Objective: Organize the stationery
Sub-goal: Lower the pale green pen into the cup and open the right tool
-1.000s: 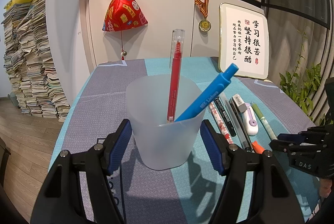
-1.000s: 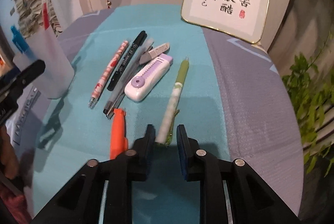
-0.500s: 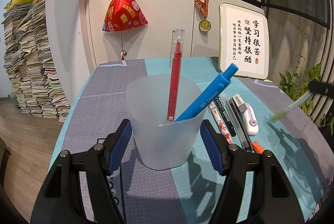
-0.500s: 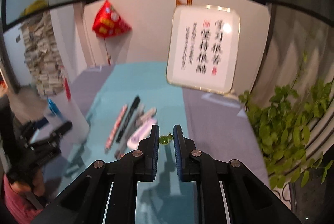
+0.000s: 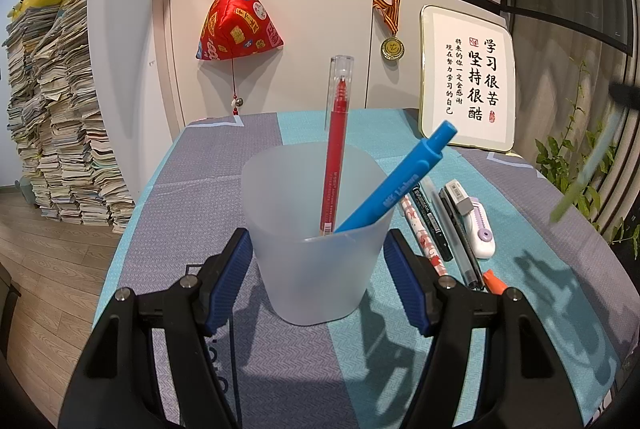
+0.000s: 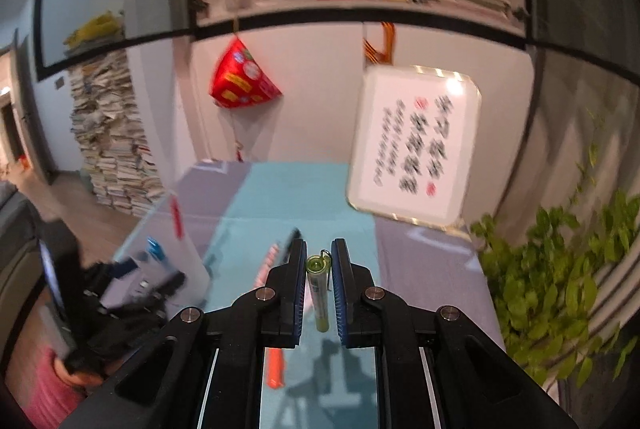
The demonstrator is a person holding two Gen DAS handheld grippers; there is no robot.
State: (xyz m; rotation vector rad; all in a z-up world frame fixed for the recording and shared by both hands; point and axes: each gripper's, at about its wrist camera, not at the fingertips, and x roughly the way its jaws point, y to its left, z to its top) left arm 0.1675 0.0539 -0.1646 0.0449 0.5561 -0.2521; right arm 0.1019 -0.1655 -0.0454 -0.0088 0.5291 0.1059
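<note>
Right tongs [image 6: 319,283] raised, clamping green pen [image 6: 317,293]

The table [image 5: 208,165] wears a cloth in wide grey and teal stripes that run from the near edge to the far one. A frosted plastic cup [image 5: 316,249] stands on it near the middle. To its right a patterned pen [image 5: 424,241], a black marker [image 5: 434,225], a clear pen [image 5: 452,229], a lilac-and-white cutter [image 5: 482,233] and an orange pen [image 5: 494,281] lie close together, and a framed calligraphy board [image 5: 466,77] stands at the far right.
</note>
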